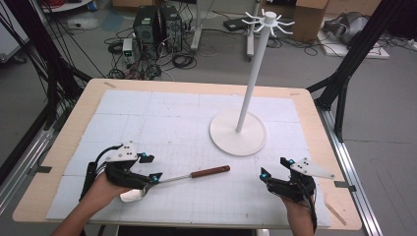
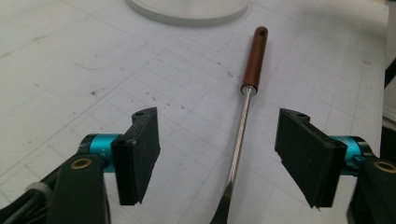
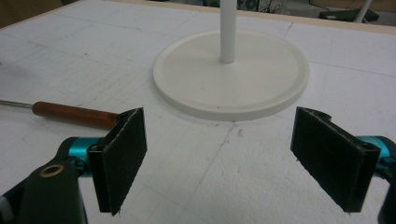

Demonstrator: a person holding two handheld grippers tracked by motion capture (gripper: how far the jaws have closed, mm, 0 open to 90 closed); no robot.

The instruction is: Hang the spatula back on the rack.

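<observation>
A: The ladle (image 2: 243, 126) has a shiny, polished metal shaft and a reddish-brown handle, wood by the look, with a smooth satin sheen.

B: And the stand (image 1: 238, 132)?

A: Matt white, smooth, like painted metal or plastic. The desk (image 1: 64, 152) has a pale wooden edge under a matt white gridded sheet, scuffed and speckled.

B: The fingers (image 3: 122, 154)?

A: Matt black pads, slightly rough, on glossy teal metal collars.

Left claw (image 1: 150, 168): black body, grey 3-cornered plate on top, teal collars behind the jaws, black cable trailing back over the hand. Right claw (image 1: 274, 167): same build w/ grey plate, teal accents, black cable along the wrist. Close up, each has flat black rectangular pads w/ slightly rough faces, brass-coloured rivet in each black arm, small screw atop each pad block. Forearms bare, no sleeves.
</observation>
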